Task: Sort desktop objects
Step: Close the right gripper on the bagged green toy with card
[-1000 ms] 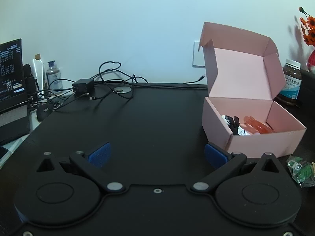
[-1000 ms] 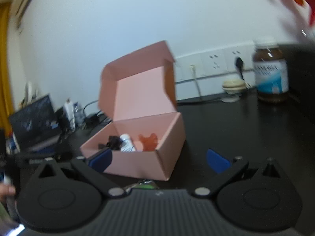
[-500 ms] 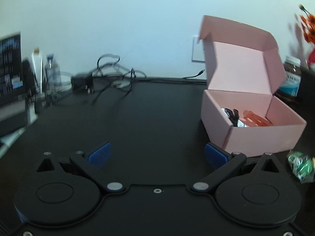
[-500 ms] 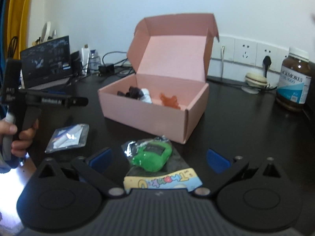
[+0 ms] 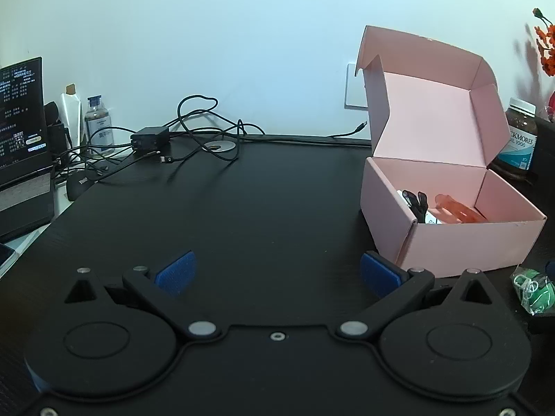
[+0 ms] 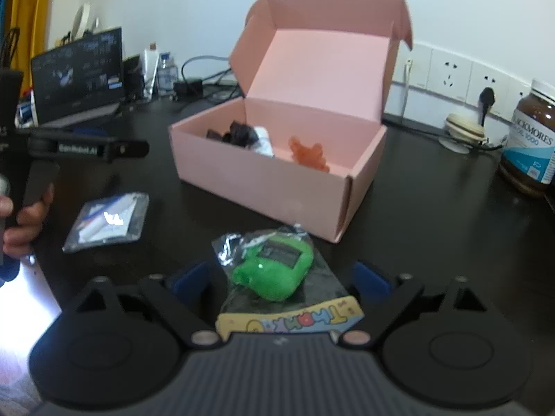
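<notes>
Partly sorted, it seems: the pink box point(image 6: 277, 170) at 12 o'clock already holds a few items; the right claw point(image 6: 281, 277) is closing around the bagged green toy point(image 6: 274, 268), pads not yet touching; the flat packet point(image 6: 107, 220) waits on the worktop point(image 6: 433, 215) at 10 o'clock; the left claw point(image 5: 277, 270) stands wide and empty.

The left claw point(image 5: 275, 270) hangs wide open over the bare desk point(image 5: 260, 208); the open pink box point(image 5: 451, 239) stands just right.

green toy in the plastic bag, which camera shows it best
The right wrist view: the green toy lies whole and near, between the closing right gripper jaws, which don't touch it yet. The left wrist view catches only a cut-off sliver of it at the right edge, beside the pink box.
</notes>
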Available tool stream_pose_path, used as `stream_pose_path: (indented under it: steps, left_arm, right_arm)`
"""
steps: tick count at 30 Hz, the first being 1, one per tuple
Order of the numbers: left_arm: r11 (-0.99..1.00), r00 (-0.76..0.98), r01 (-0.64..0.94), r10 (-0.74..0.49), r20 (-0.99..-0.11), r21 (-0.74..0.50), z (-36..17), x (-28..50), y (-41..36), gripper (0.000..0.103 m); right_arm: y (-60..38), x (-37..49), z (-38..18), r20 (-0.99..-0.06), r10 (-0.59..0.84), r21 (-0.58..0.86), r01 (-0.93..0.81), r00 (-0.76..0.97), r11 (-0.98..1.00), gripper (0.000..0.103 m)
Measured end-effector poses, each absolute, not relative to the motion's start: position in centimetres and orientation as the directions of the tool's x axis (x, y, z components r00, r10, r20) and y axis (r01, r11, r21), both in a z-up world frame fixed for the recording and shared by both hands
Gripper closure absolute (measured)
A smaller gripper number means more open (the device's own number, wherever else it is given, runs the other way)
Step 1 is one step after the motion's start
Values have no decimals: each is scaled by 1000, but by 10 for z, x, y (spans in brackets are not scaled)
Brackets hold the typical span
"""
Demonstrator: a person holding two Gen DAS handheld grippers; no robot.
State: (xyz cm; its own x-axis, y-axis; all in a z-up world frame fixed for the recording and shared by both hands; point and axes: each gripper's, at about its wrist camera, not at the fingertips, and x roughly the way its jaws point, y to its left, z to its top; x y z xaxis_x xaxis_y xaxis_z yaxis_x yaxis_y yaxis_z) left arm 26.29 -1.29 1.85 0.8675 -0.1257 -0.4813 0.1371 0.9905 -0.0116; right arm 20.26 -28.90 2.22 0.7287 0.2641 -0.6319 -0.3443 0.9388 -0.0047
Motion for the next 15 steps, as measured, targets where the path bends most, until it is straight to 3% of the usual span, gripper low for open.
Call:
stream_pose_path:
  steps: [4, 6, 9, 15]
  left_arm:
    - [991, 870, 137, -124, -478, -8, 18, 263, -13, 0]
    - [990, 872, 138, -120, -475, 2, 19, 262, -15, 0]
    - [990, 875, 139, -116, -471, 16, 19, 261, -17, 0]
    - [990, 877, 140, -112, -468, 26, 18, 260, -19, 0]
  right_arm:
    - [-289, 204, 21, -632, 274, 9, -347, 725, 938, 17]
    - [-289, 205, 21, -622, 277, 10, -346, 732, 938, 30]
    - [-290, 203, 21, -613, 273, 7, -341, 741, 940, 40]
    - [-289, 193, 23, -597, 273, -15, -351, 754, 936, 52]
